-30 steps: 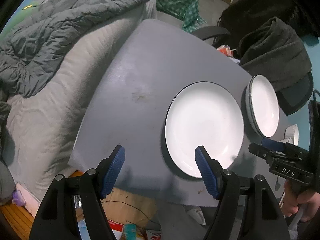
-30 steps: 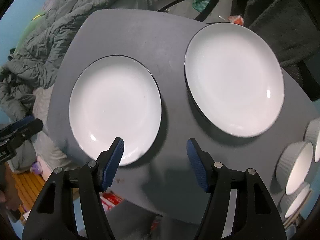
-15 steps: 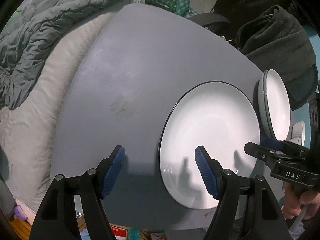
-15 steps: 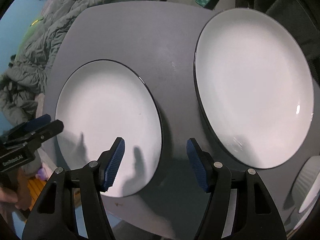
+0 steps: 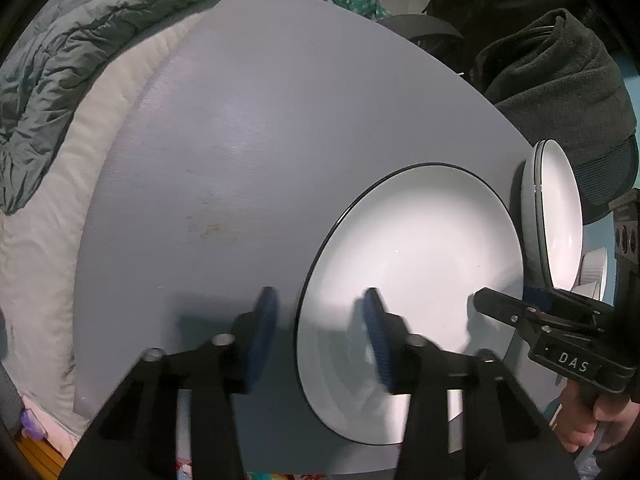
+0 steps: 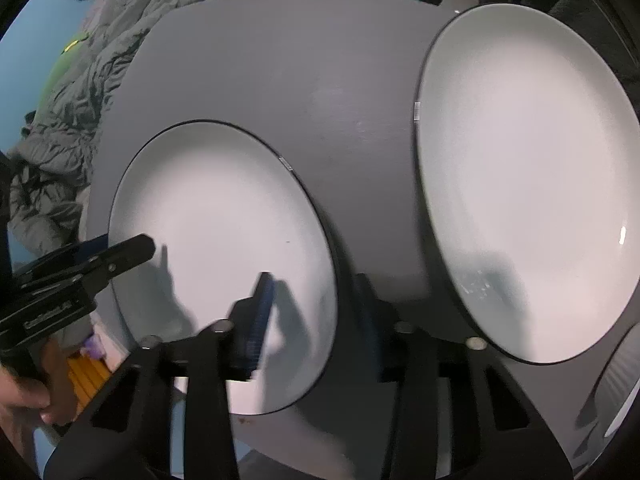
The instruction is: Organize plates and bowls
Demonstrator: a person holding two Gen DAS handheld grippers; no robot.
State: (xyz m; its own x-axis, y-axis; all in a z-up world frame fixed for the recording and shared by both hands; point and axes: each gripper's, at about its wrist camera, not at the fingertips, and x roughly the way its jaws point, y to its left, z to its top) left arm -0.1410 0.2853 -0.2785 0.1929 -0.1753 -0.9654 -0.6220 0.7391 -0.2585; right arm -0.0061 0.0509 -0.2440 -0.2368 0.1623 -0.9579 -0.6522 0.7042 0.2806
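Both grippers, left (image 5: 320, 320) and right (image 6: 316, 304), had just been closing astride opposite rims of the near plate (image 5: 416, 248) on the table (image 5: 240, 140), pads apparently not yet pressing; next, I judged, grip and lift it evenly.

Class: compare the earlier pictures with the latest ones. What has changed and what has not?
Both claws came down; the left claw and right claw have just been closing astride opposite rims of the near plate. Firm grip unclear. The far plate and table stayed put.
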